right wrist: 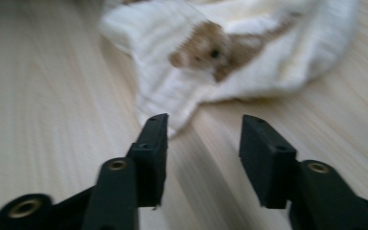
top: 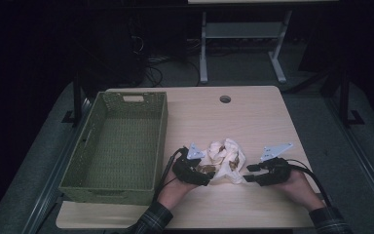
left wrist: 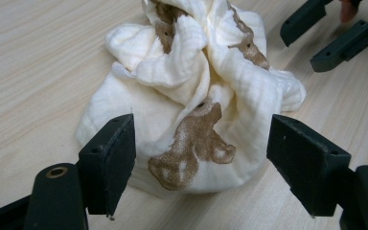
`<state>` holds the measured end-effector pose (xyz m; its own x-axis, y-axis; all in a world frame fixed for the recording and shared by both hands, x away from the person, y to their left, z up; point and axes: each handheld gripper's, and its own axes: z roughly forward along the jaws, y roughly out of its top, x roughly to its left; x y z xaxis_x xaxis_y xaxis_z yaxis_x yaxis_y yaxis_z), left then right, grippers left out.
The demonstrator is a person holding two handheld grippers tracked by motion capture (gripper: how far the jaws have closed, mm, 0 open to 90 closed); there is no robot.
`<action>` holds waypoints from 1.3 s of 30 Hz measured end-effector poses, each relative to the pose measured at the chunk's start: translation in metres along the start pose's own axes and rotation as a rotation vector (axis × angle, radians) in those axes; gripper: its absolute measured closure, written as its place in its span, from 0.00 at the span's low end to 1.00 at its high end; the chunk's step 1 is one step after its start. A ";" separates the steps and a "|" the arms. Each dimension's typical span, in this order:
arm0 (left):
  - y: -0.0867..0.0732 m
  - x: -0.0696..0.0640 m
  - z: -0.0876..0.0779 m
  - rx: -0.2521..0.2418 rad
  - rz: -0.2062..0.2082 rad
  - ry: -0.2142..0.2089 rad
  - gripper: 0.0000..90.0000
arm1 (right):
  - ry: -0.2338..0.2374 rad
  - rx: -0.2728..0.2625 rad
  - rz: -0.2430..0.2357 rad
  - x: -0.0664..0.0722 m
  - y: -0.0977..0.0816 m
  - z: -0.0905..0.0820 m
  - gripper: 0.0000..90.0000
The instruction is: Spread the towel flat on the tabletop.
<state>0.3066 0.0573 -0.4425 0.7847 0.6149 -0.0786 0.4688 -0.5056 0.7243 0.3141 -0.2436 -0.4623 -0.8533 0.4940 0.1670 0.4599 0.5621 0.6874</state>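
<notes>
At the far left of your worktop (top: 253, 117) sits a green woven basket (top: 118, 146), its long side running away from you. Just right of it, your left hand-held gripper (top: 208, 176) lies low at the near left edge of a crumpled cream cloth with brown animal prints (top: 226, 158). In the left gripper view its jaws stand wide apart, one on either side of the bundle (left wrist: 196, 100), with the pads not pressing the fabric, so it is released. The cloth lies bunched in a heap on the bare wood, near your edge of the worktop and between your two hands. To its right, your right hand-held gripper (top: 249, 173) points at the cloth's near right corner. In the right gripper view the jaws are partly parted, with bare wood in the gap and a tip of the cloth (right wrist: 230, 57) just ahead of them; it grasps nothing.
</notes>
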 end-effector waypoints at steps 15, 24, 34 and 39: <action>-0.002 0.001 0.004 0.009 0.006 0.014 0.28 | 0.027 0.055 -0.046 0.008 0.011 0.013 0.99; -0.002 0.002 0.004 0.001 0.008 0.020 0.28 | -0.048 0.006 -0.006 -0.005 0.005 -0.018 1.00; -0.002 0.003 0.006 0.005 0.011 0.033 0.28 | -0.137 -0.013 0.052 -0.024 -0.007 -0.045 1.00; -0.003 0.007 0.014 0.018 0.004 0.041 0.34 | -0.169 -0.001 0.075 -0.032 -0.012 -0.051 1.00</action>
<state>0.3164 0.0551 -0.4551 0.7692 0.6372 -0.0475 0.4736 -0.5186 0.7118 0.3234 -0.2998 -0.4399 -0.7631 0.6391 0.0967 0.5205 0.5189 0.6782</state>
